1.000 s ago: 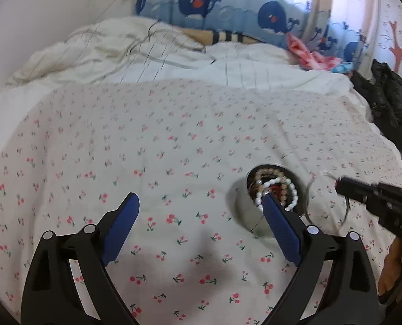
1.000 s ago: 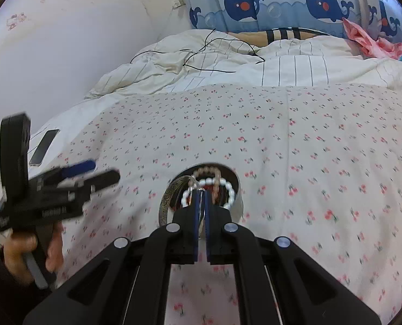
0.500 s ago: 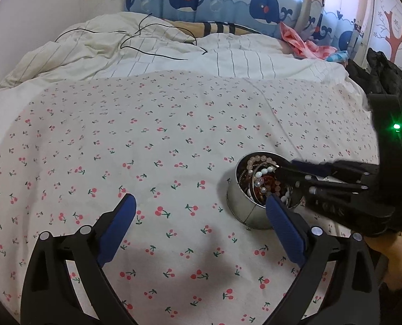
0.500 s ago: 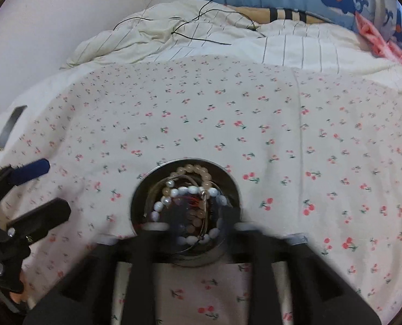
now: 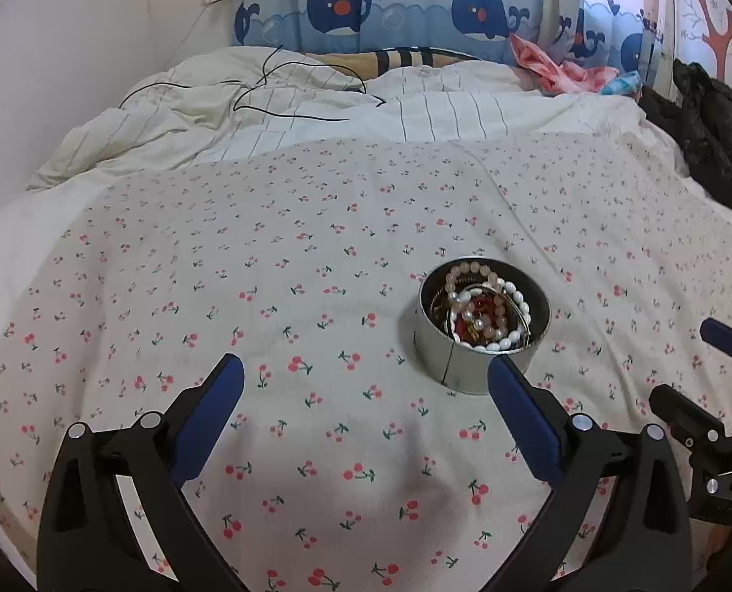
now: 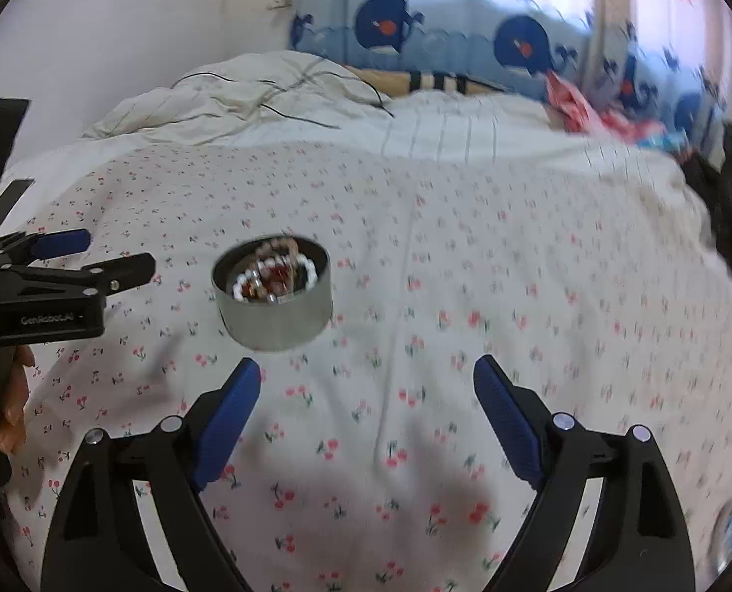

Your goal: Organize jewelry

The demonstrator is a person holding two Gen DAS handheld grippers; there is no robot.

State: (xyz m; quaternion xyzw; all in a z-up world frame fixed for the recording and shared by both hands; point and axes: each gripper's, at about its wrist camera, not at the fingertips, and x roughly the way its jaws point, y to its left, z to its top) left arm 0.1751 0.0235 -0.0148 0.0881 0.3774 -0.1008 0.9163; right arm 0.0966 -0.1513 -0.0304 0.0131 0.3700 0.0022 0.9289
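Observation:
A round metal tin (image 5: 481,370) stands on the cherry-print bedsheet (image 5: 316,256), holding white, pink and red bead bracelets (image 5: 509,340). My left gripper (image 5: 363,367) hovers just in front and left of it, its jaws still opening, with nothing between them; its right pad (image 5: 519,414) is close to the tin's near wall. In the right wrist view the tin (image 6: 274,320) sits ahead and to the left of my right gripper (image 6: 367,367), whose jaws are opening over bare sheet. Each gripper shows at the edge of the other's view: right gripper (image 5: 681,362), left gripper (image 6: 119,250).
A striped white duvet (image 5: 366,108) with a black cable (image 5: 287,98) lies at the far end, below a whale-print curtain (image 5: 415,5). Pink cloth (image 5: 553,69) and dark clothing (image 5: 711,133) are at the far right. A hand (image 6: 10,394) holds the left gripper.
The right gripper, shut on a white bead bracelet over the tin, has opened, left it in the tin and drawn back to the right. The left gripper shifted slightly.

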